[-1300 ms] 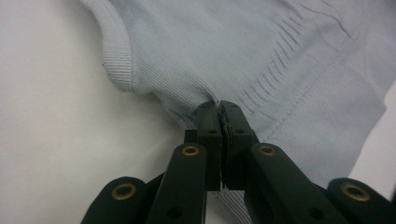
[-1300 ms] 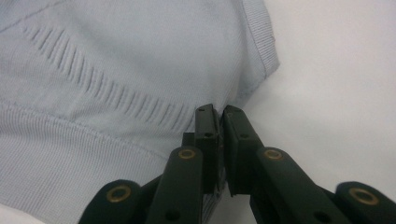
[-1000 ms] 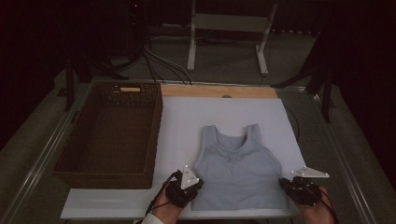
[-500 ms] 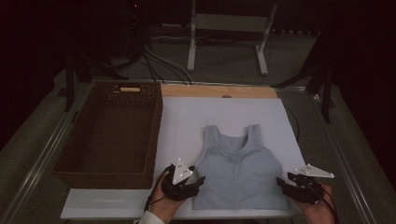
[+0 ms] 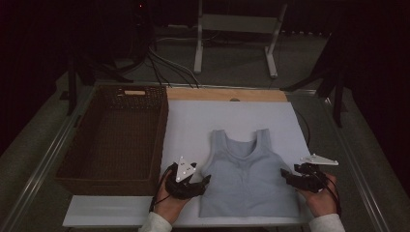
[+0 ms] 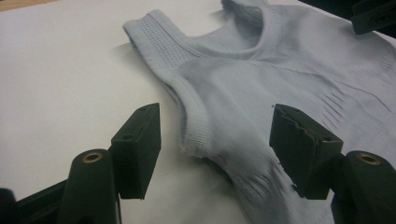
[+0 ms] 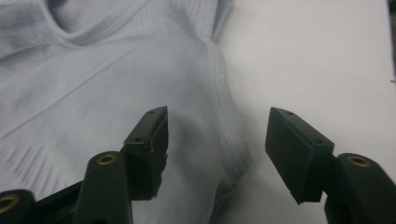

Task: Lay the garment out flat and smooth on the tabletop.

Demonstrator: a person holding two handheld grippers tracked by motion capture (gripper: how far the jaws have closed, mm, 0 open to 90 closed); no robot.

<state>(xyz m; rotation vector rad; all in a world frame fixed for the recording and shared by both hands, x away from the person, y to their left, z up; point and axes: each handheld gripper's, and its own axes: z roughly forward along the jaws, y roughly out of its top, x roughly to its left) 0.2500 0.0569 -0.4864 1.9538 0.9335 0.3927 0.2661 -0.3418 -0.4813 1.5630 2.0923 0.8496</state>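
Observation:
A pale blue tank top [image 5: 246, 174] lies flat on the white table mat [image 5: 193, 125], straps pointing away from me. My left gripper [image 5: 204, 181] is at the top's left side seam, open, its jaws straddling the armhole corner [image 6: 194, 144]. My right gripper [image 5: 286, 175] sits at the right side seam, open too, with the right armhole edge [image 7: 233, 154] between its jaws. Neither pair of jaws grips the cloth. The tank top [image 6: 280, 70] fills the upper right of the left gripper view, and the tank top [image 7: 93, 70] spreads to the left in the right gripper view.
A dark wicker basket [image 5: 72, 169] stands to the left of the mat, nothing showing inside it. A wooden strip [image 5: 227, 94] runs along the mat's far edge. Beyond the table are a white stand [image 5: 232, 29] and floor cables [image 5: 159, 58].
Both grippers have slid a little toward the near edge of the table and settled at the tank top's side seams; the tank top has not moved.

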